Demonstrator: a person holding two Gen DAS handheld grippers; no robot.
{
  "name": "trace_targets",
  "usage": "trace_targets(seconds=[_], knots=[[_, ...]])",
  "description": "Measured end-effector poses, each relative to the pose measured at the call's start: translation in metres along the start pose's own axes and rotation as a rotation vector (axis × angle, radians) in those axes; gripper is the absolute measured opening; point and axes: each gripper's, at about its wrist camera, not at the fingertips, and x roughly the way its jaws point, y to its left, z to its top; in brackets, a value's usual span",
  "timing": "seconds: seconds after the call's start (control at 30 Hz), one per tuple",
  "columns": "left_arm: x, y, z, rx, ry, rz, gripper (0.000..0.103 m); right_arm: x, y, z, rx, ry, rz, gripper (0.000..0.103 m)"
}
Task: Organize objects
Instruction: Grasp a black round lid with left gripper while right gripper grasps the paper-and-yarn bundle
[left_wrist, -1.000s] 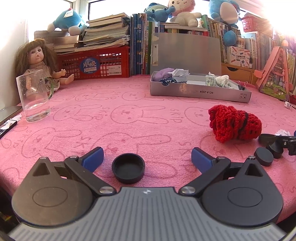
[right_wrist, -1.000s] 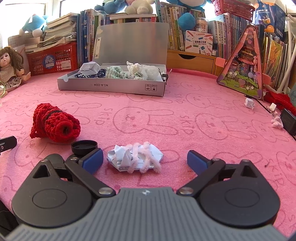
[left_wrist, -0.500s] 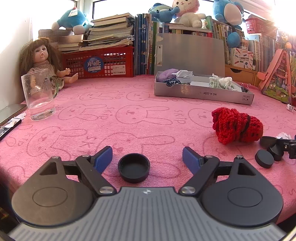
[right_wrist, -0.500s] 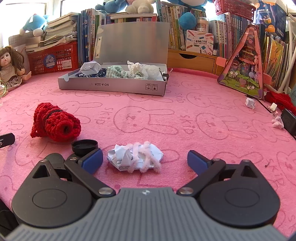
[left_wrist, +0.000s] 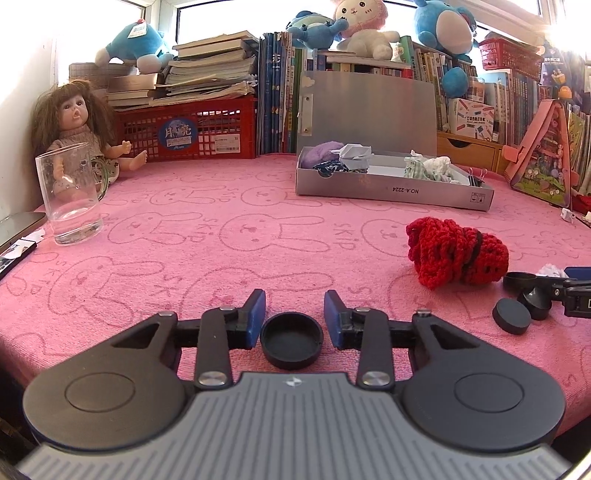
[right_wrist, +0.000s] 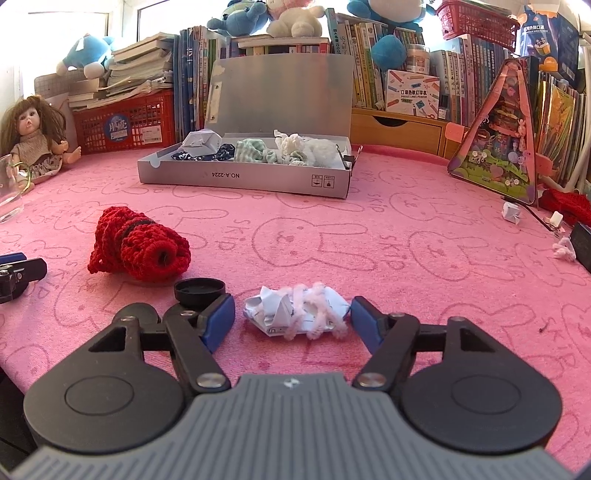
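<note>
1. Left gripper (left_wrist: 294, 314) is clamping its blue pads against the sides of a black round cap (left_wrist: 291, 345) sitting near the pink cloth's (left_wrist: 221, 236) near edge.
2. Right gripper (right_wrist: 292, 317) is closing, its pads just beside but not yet pressing a crumpled paper wad (right_wrist: 295, 310) between them.
3. Open cloth is stretching far toward the grey box (right_wrist: 243, 175); a red knit piece (right_wrist: 138, 249) is lying left.
</note>
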Motion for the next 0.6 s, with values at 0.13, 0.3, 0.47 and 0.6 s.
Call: trace_targets(seconds=[0.13, 0.3, 0.47, 0.6], knots=[[-0.001, 0.000, 0.000, -0.007, -0.002, 0.001, 0.036, -0.001, 0.003, 0.000, -0.002, -0.009, -0.006, 0.061], [-0.005, 0.002, 0.002, -0.024, -0.011, -0.008, 0.038, 0.000, -0.001, 0.002, 0.016, -0.010, -0.009, 0.061], [-0.014, 0.001, 0.001, -0.004, -0.016, -0.012, 0.046, 0.000, -0.003, 0.004, 0.028, -0.020, -0.016, 0.061], [-0.018, 0.001, -0.007, 0.016, 0.006, -0.003, 0.052, -0.001, -0.003, 0.004, 0.027, -0.025, -0.019, 0.061]])
